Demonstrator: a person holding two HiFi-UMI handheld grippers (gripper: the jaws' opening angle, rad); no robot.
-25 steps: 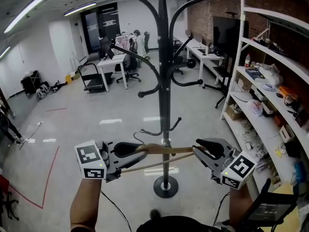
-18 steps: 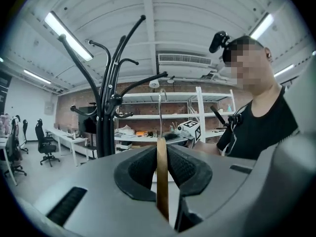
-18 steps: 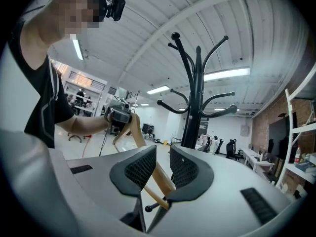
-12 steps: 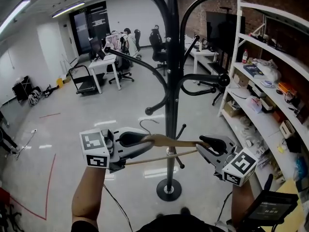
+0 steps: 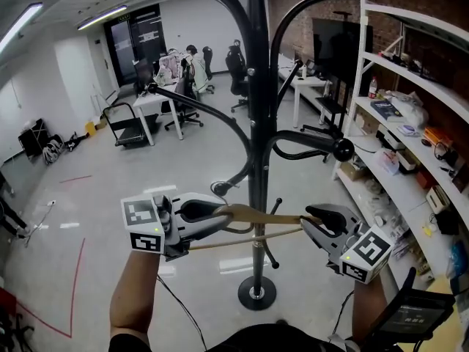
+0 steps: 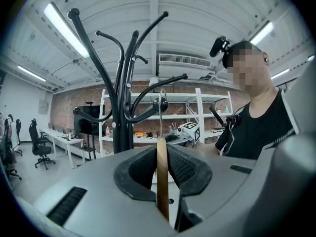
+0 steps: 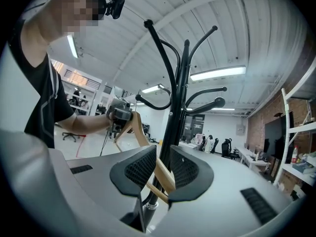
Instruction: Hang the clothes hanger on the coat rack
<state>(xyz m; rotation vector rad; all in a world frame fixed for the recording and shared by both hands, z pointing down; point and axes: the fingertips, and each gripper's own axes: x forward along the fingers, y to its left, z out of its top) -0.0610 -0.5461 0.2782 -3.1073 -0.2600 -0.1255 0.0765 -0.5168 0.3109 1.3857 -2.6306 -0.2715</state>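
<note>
A wooden clothes hanger [image 5: 258, 218] with a metal hook [image 5: 218, 189] is held level between both grippers, right in front of the black coat rack [image 5: 255, 123]. My left gripper [image 5: 214, 222] is shut on the hanger's left end [image 6: 161, 174]. My right gripper [image 5: 309, 221] is shut on its right end [image 7: 159, 172]. The rack's pole rises just behind the hanger; curved arms [image 5: 311, 144] with knobs branch out above it. The hook stands to the left of the pole and touches no arm. In the right gripper view the rack [image 7: 177, 107] stands close behind the jaws.
White shelving [image 5: 410, 116] full of items lines the right wall. The rack's round base [image 5: 256, 293] rests on the grey floor. Desks, office chairs and a cart [image 5: 135, 119] stand far back. A tablet-like device [image 5: 407, 317] sits at lower right.
Both grippers carried the hanger closer to the rack and slightly up. The pole and its arms now loom larger, and a knobbed arm sits just above the hanger's right half.
</note>
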